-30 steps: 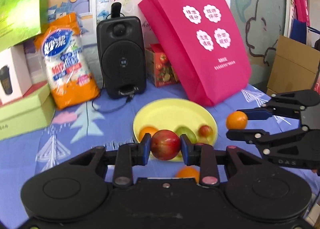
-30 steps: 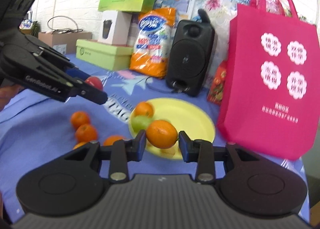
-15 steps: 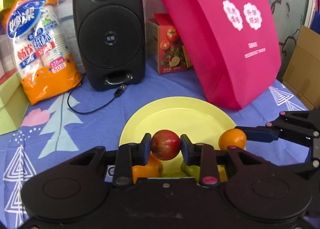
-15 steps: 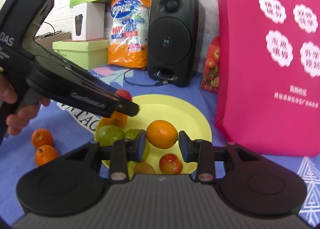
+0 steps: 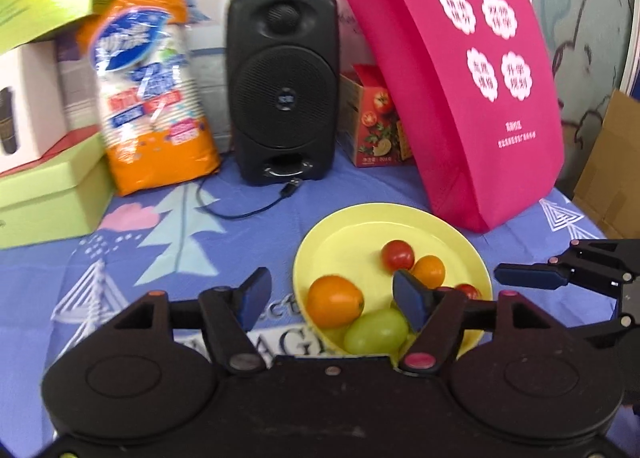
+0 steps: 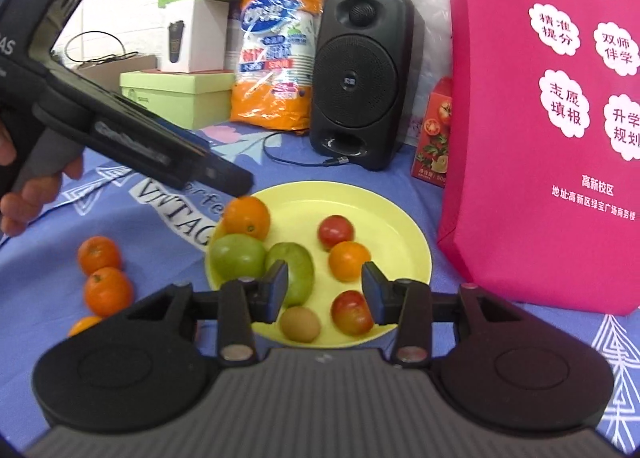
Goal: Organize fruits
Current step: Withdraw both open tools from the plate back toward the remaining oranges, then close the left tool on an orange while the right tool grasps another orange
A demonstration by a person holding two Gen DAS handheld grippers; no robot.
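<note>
A yellow plate (image 6: 394, 220) on the blue cloth holds several fruits: an orange (image 6: 246, 217), two green apples (image 6: 237, 257), a red apple (image 6: 336, 231), a small orange (image 6: 349, 260), a red-yellow fruit (image 6: 351, 312) and a brown one (image 6: 299, 323). The plate also shows in the left wrist view (image 5: 352, 228) with the red apple (image 5: 397, 254). My right gripper (image 6: 325, 290) is open and empty above the plate's near edge. My left gripper (image 5: 332, 298) is open and empty over the plate's left edge. Three oranges (image 6: 107, 290) lie on the cloth left of the plate.
A pink bag (image 6: 548, 130) stands right of the plate. Behind it stand a black speaker (image 6: 358, 86) with a cable, a small tomato carton (image 6: 434, 138), an orange bag of cups (image 6: 278, 54) and green and white boxes (image 6: 176, 96).
Both grippers have opened and pulled back. The red apple from the left gripper and the orange from the right gripper now lie on the plate.
</note>
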